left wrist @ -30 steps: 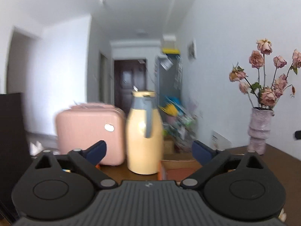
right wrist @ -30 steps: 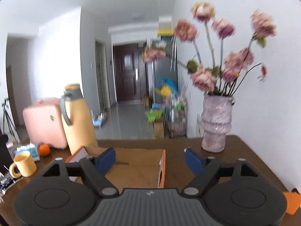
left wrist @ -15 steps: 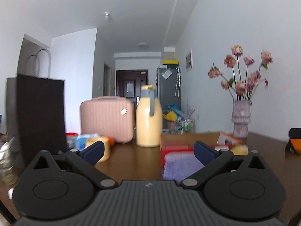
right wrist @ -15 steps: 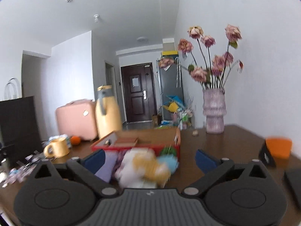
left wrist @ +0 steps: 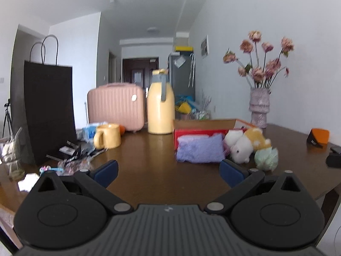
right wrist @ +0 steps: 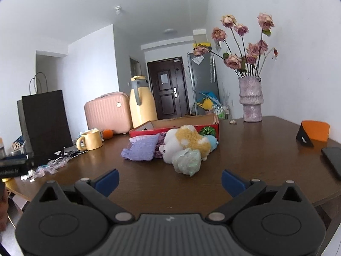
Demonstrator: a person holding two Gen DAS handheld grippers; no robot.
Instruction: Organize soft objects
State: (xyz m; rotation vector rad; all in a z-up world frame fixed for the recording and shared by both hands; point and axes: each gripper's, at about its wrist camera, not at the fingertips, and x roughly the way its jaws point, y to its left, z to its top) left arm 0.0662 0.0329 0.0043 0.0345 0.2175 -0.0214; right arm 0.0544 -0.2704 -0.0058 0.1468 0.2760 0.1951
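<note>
A pile of soft things lies on the brown table in front of a red cardboard box (right wrist: 174, 127) (left wrist: 204, 128). It holds a purple fuzzy pouch (right wrist: 141, 148) (left wrist: 200, 148), a white and yellow plush toy (right wrist: 185, 141) (left wrist: 245, 143), a pale green fluffy ball (right wrist: 187, 161) (left wrist: 266, 159) and a light blue plush (right wrist: 213, 141). My left gripper (left wrist: 168, 171) is open and empty, short of the pouch. My right gripper (right wrist: 169, 181) is open and empty, just short of the green ball.
A yellow mug (right wrist: 90, 141), an orange (right wrist: 107, 134), a pink case (right wrist: 107, 113), a yellow jug (right wrist: 142, 102) and a black paper bag (right wrist: 45, 125) stand at the left. A flower vase (right wrist: 251, 100), an orange and black stand (right wrist: 313, 133) and a phone (right wrist: 333, 160) are at the right. Wrappers (left wrist: 72, 162) litter the left front.
Both grippers have pulled back and lowered from above the box toward the table's near edge. The soft pile now lies in full view ahead of them. Both stay open.
</note>
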